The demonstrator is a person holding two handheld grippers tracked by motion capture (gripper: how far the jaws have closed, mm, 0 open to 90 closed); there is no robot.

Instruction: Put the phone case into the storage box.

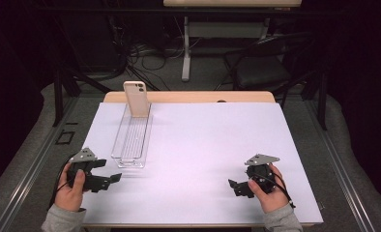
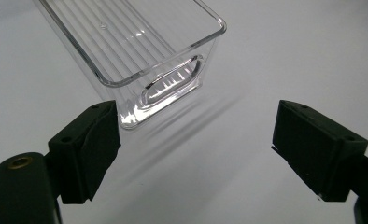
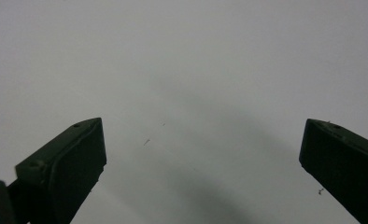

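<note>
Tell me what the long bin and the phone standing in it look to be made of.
The long bin looks like clear hard plastic: see-through ribbed walls, glossy highlights, a moulded handle slot at its near end. The phone, upright at the bin's far end, shows a matt pale beige back, possibly a silicone or plastic case; the high view is too small to tell.

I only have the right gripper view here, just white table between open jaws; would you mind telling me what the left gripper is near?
Observer: The left gripper is open, facing the near end of a clear tray.
Operator: Thank you. Is anything in that tray?
Observer: A phone stands upright at its far end, camera side towards us.
Operator: And where is my right gripper relative to it?
Observer: The right gripper sits at the table's near right, far from the tray, jaws pointing left.
</note>
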